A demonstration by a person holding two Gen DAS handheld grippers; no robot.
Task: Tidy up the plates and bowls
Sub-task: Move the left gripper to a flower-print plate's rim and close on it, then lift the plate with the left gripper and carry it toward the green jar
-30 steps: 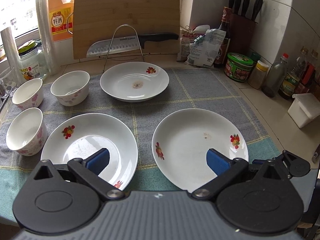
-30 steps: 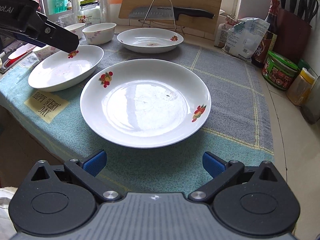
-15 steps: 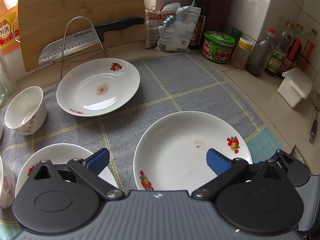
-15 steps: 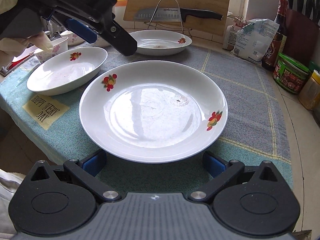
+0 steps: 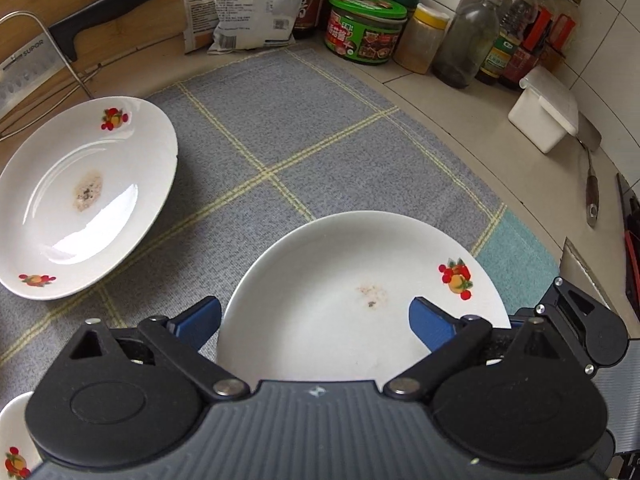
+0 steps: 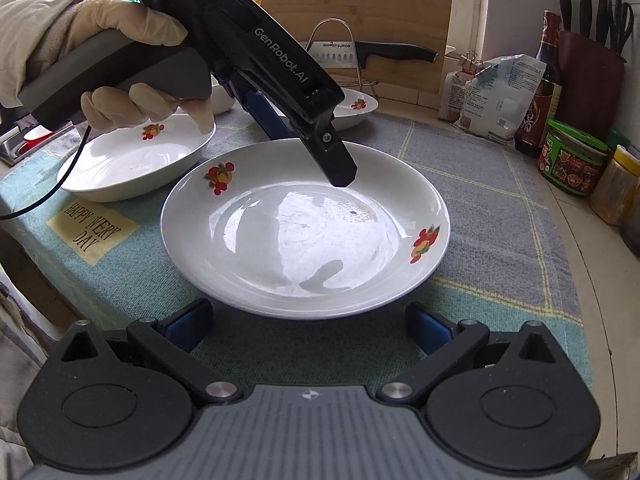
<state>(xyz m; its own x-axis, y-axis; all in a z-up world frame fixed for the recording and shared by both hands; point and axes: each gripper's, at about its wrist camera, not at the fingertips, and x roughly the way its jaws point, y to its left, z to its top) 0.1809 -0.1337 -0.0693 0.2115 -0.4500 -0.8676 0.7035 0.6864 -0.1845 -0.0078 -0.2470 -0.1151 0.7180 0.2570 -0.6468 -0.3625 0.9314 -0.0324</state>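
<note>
L hand-held gripper [image 5: 314,320] closing astride glossy round plate [image 5: 360,292] rim; R hand-held gripper [image 6: 306,326] wide.

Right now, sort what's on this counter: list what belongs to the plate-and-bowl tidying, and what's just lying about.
Belongs to the job:
- near plate, rim between the closing left gripper jaws
- far plate
- left plate
- right gripper, open at the near plate's edge

Just lying about:
- knife
- cutting board
- green-lidded jar
- snack bags
- white box
</note>
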